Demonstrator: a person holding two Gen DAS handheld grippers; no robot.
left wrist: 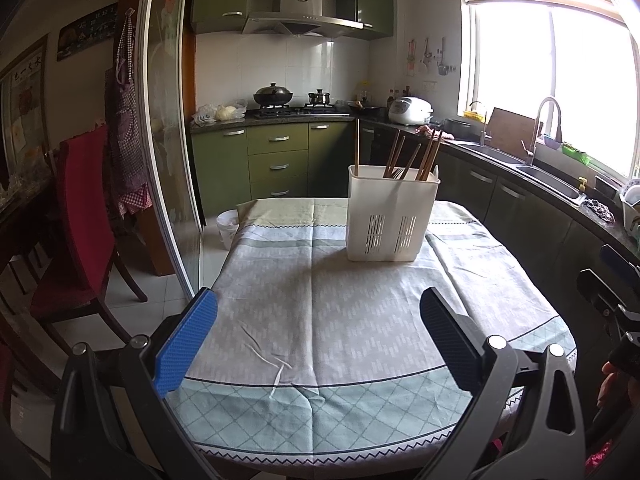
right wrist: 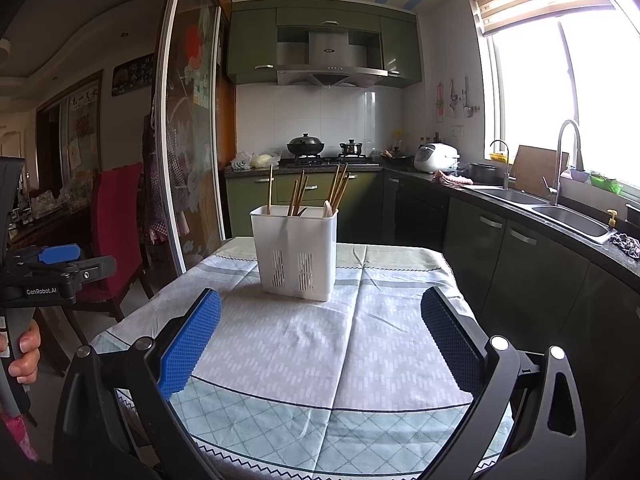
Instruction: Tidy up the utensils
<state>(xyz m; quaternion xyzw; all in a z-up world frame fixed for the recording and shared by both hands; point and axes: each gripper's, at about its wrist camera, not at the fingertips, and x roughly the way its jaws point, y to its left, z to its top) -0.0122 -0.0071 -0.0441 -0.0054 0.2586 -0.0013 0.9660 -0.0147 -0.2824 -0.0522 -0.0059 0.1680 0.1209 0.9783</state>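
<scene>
A white slotted utensil holder stands upright on the far part of the clothed table. Several brown chopsticks and a fork stick up out of it. It also shows in the right wrist view, with the chopsticks leaning in it. My left gripper is open and empty above the near half of the table. My right gripper is open and empty, also short of the holder. The left gripper's body shows at the left edge of the right wrist view.
A red chair stands left of the table beside a glass sliding door. A white bin sits on the floor past the table's far left corner. Green cabinets, stove and sink counter run behind and right.
</scene>
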